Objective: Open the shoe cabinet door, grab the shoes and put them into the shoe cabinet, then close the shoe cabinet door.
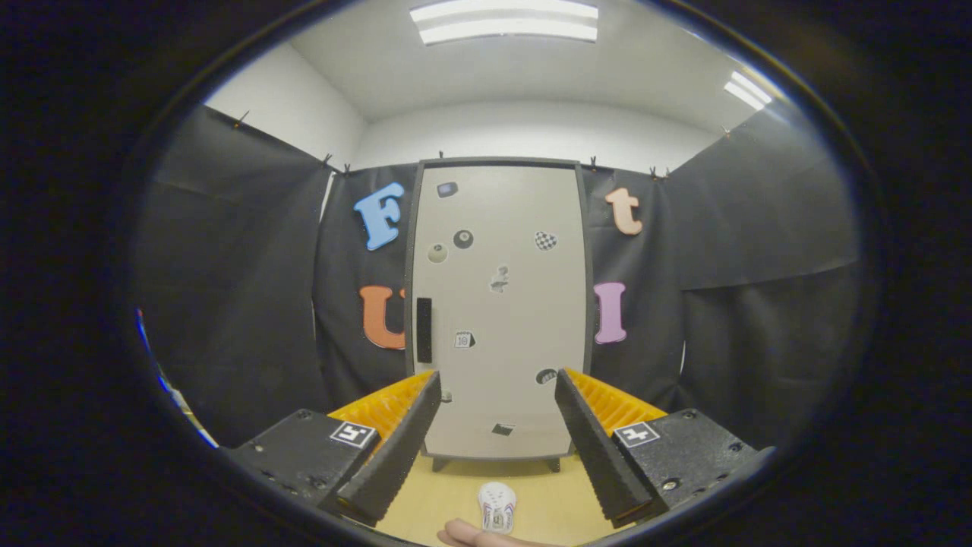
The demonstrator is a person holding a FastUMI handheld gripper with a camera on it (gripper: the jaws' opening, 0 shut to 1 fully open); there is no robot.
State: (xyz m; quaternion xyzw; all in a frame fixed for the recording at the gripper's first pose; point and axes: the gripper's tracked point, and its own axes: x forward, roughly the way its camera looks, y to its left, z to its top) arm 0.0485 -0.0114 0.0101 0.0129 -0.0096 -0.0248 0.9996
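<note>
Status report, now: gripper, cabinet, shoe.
Gripper open, holding nothing. Shoe cabinet ahead, door shut, handle untouched. Shoe on floor between fingers and cabinet. Path unobstructed.

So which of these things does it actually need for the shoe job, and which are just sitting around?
Needed for the job:
- shoe cabinet, its door shut
- door handle, the dark bar on the door's left edge
- shoe on the floor before the cabinet, between the fingers
- gripper, fingers open, holding nothing

Just around:
- stickers scattered on the door
- a fingertip beside the shoe
</note>
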